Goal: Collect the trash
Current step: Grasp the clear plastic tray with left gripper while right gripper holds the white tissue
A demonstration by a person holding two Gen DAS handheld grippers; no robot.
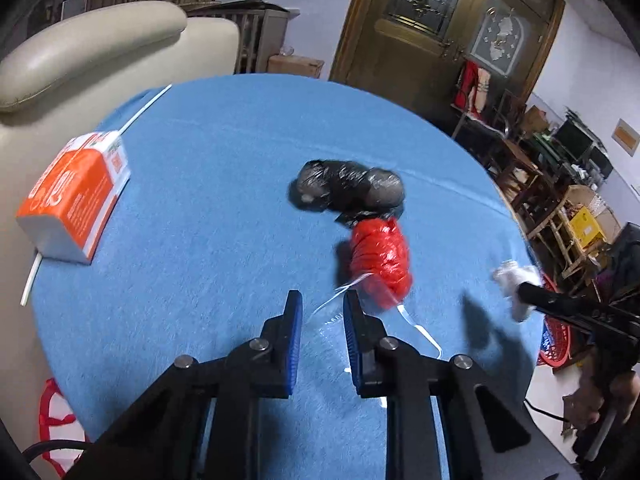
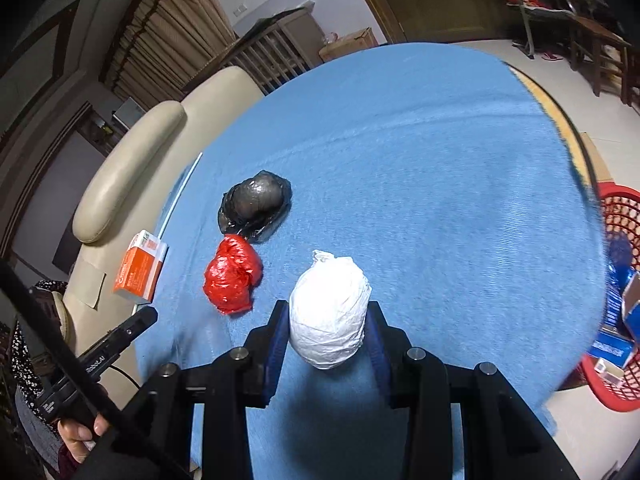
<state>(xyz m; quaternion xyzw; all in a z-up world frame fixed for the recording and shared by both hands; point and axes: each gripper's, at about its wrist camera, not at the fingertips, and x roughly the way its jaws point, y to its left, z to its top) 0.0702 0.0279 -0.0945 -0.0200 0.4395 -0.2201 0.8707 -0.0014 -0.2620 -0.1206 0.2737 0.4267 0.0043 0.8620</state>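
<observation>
- Your right gripper (image 2: 329, 322) is clamped on the white wad (image 2: 330, 308), held above the blue tablecloth (image 2: 440, 180).
- Your left gripper (image 1: 322, 312) has its jaws apart with nothing between them, low over the cloth near the red wad (image 1: 380, 258).
- The black wad (image 1: 346, 188) lies just beyond the red one, touching it.
- An orange carton (image 1: 74, 196) sits far left.
- A red basket (image 2: 618, 304) stands off the table's right edge.

Left gripper (image 1: 319, 312) hovers with fingers (image 1: 293, 320) parted, nothing between them; right gripper (image 2: 328, 322) clamps the white wad (image 2: 329, 308).
</observation>
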